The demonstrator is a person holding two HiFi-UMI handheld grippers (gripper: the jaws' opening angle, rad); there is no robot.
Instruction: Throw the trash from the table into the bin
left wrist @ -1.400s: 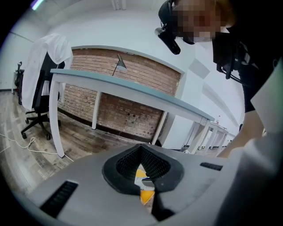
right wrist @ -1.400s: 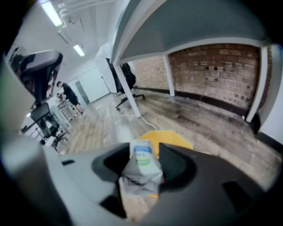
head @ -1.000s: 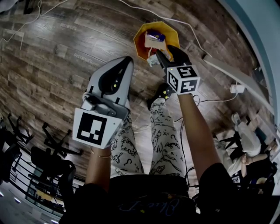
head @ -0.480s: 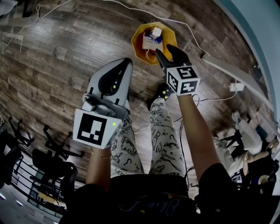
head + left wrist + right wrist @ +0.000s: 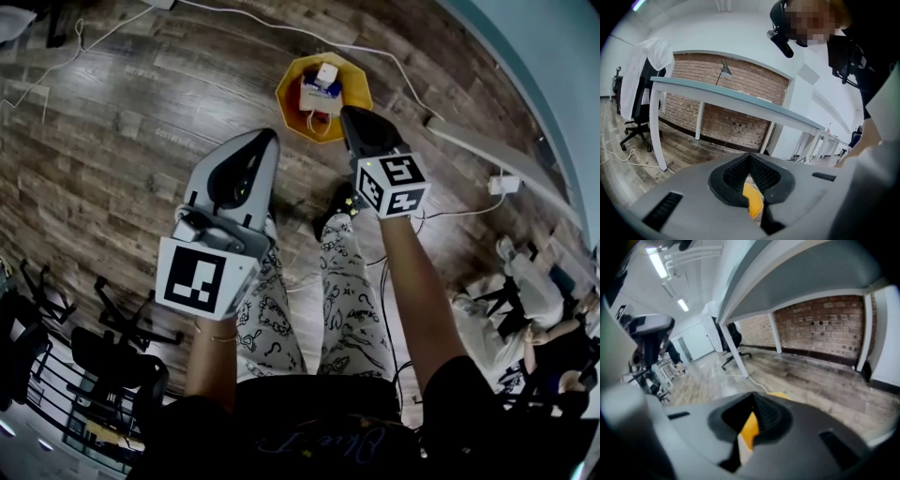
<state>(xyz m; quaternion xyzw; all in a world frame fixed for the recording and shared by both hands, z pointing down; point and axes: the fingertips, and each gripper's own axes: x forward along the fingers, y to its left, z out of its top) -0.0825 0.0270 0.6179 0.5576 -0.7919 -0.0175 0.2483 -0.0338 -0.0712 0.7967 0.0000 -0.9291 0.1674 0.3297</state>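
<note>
On the wood floor stands the yellow octagonal bin [image 5: 292, 94], with a white and blue box and other trash [image 5: 322, 86] lying inside it. My black right gripper [image 5: 349, 114] hangs just to the right of the bin, above its rim, shut with nothing in it. The grey left gripper [image 5: 265, 139] hovers to the bin's lower left, also shut and empty. In the left gripper view [image 5: 750, 157] a patch of the bin [image 5: 752, 201] shows through the gap behind the closed jaw tips. The right gripper view [image 5: 753, 401] shows the bin [image 5: 749, 427] the same way.
White cables [image 5: 394, 56] run over the floor behind the bin, and a power strip [image 5: 503, 185] lies at the right. Black office chairs [image 5: 112, 347] stand at the lower left. A white table [image 5: 740, 101] fronts a brick wall [image 5: 736, 126]. People sit at the far right [image 5: 525, 309].
The right gripper held trash over the bin, let it drop in, then closed its jaws and rose slightly. The left gripper stayed where it was.
</note>
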